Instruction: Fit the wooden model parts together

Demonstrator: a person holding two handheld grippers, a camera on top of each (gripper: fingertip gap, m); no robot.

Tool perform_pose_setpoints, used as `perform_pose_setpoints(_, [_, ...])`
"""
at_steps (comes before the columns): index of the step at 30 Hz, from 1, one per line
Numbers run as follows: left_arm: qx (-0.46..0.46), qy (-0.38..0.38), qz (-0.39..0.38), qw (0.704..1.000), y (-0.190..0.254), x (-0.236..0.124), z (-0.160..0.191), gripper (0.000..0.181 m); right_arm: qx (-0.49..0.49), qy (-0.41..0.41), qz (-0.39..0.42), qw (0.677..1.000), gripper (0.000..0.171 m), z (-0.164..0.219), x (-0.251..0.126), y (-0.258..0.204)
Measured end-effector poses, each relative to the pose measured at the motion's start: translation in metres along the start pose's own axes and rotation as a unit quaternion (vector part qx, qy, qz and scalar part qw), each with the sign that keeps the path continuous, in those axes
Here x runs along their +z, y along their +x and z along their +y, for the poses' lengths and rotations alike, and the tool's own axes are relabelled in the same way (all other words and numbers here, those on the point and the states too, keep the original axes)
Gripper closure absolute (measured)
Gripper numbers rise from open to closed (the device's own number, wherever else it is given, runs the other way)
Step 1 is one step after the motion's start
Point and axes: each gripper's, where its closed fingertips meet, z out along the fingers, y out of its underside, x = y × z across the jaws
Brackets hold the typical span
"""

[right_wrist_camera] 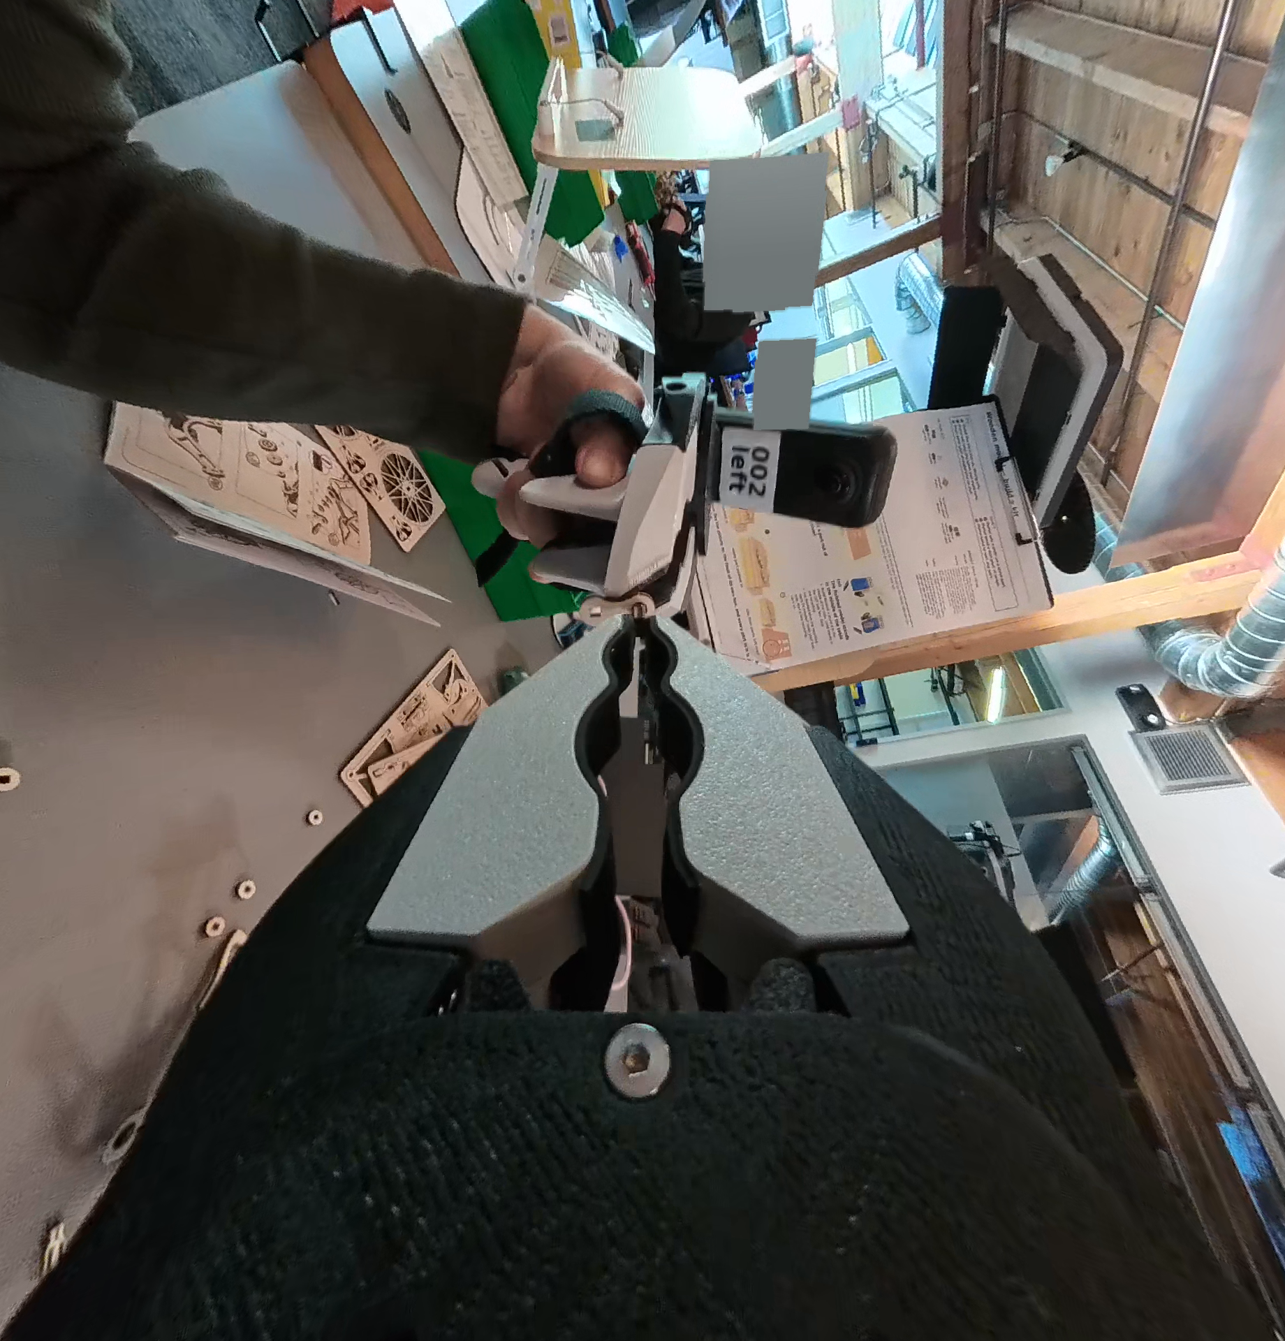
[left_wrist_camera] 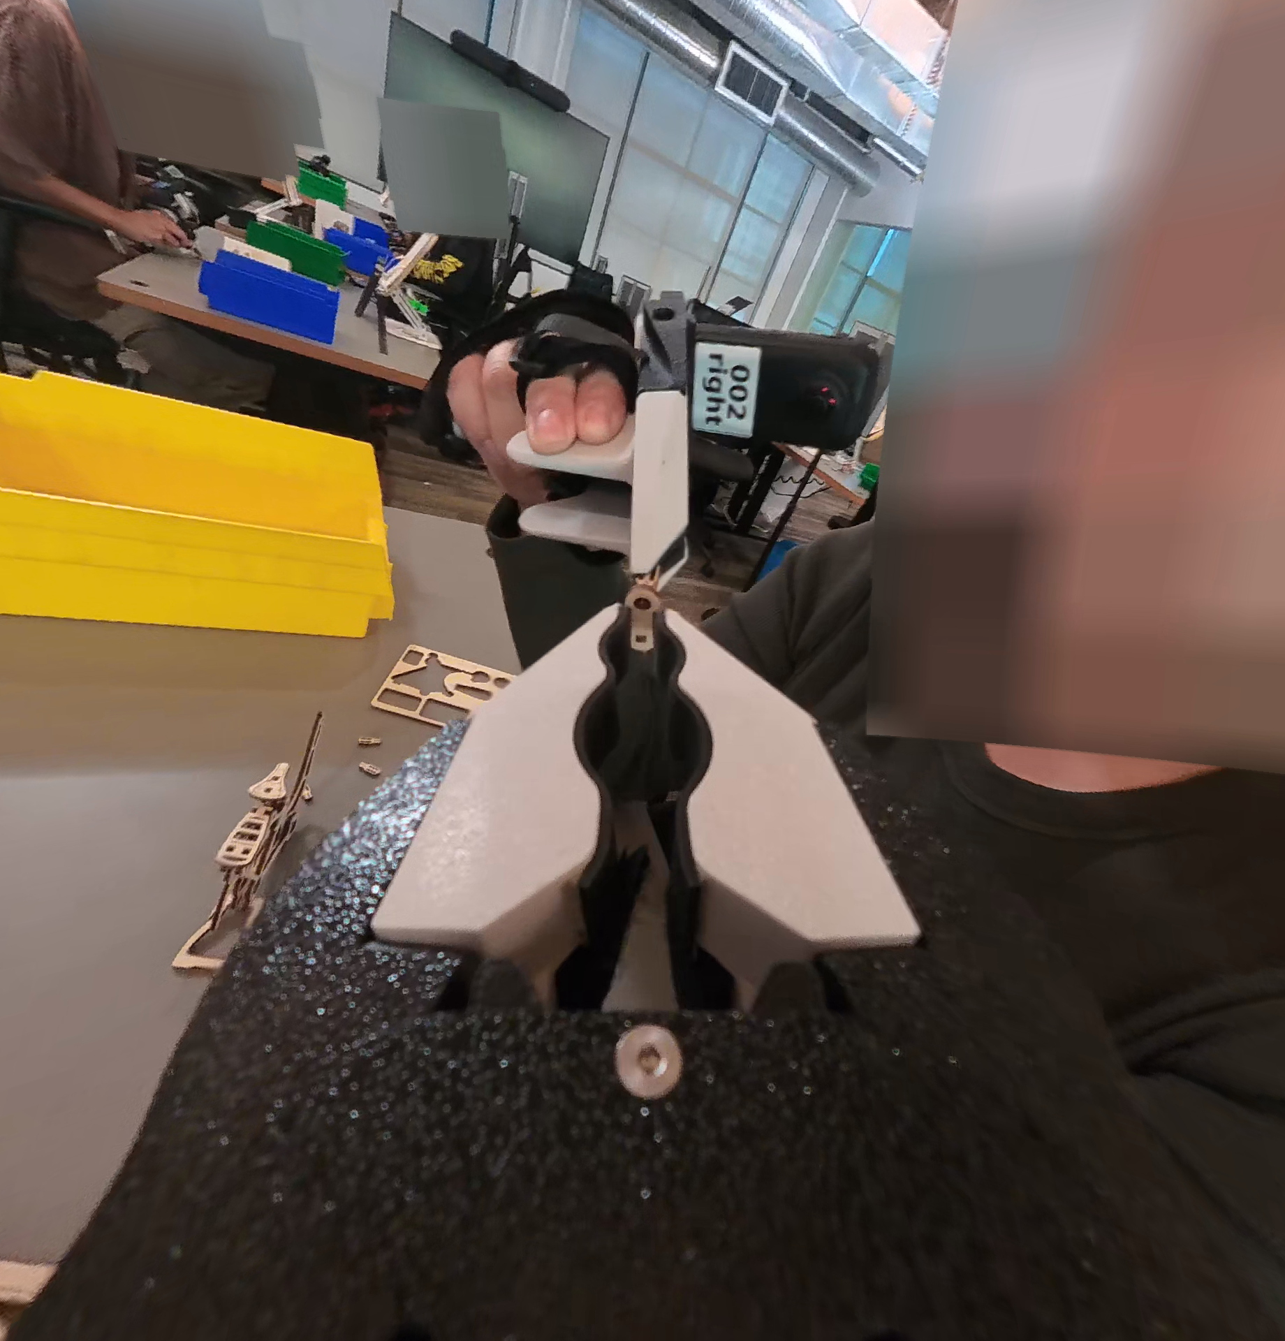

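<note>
In the left wrist view my left gripper (left_wrist_camera: 639, 615) is shut on a small flat wooden link (left_wrist_camera: 640, 608) with a hole at its top end, held up in the air. My right gripper (left_wrist_camera: 659, 567) comes down from above, tip to tip with it, shut on a tiny wooden peg (left_wrist_camera: 652, 578) that sits at the link's hole. In the right wrist view my right gripper (right_wrist_camera: 636, 625) meets the link (right_wrist_camera: 614, 604), which lies crosswise in the left gripper (right_wrist_camera: 643, 591). A partly built wooden model (left_wrist_camera: 262, 842) stands on the grey table (left_wrist_camera: 117, 726) at the left.
A punched-out wooden sheet (left_wrist_camera: 436, 686) and loose pegs (left_wrist_camera: 367, 741) lie on the table near stacked yellow bins (left_wrist_camera: 168, 522). More part sheets (right_wrist_camera: 415, 715), an instruction booklet (right_wrist_camera: 262, 501), small wooden rings (right_wrist_camera: 244, 889) and a clipboard (right_wrist_camera: 879, 537) show in the right wrist view. Left and right tips are no more than a few centimetres apart.
</note>
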Motion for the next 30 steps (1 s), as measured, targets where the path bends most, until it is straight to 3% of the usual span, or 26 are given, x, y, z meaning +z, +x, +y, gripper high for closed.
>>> perform_pose_setpoints(1, [0.002,0.0,-0.012,1.0,-0.003,-0.001,0.0,0.175,0.0,-0.008,0.001,1.0,0.169,0.003,0.001,0.0])
perform_pose_setpoints(17, [0.009,-0.006,-0.013,1.0,0.001,0.0,0.0,0.177,-0.012,-0.011,0.005,1.0,0.171,-0.001,0.001,0.001])
perform_pose_setpoints(30, [0.012,-0.025,-0.074,0.997,-0.013,-0.002,0.005,0.178,0.005,-0.045,-0.01,0.999,0.17,0.013,0.005,-0.002])
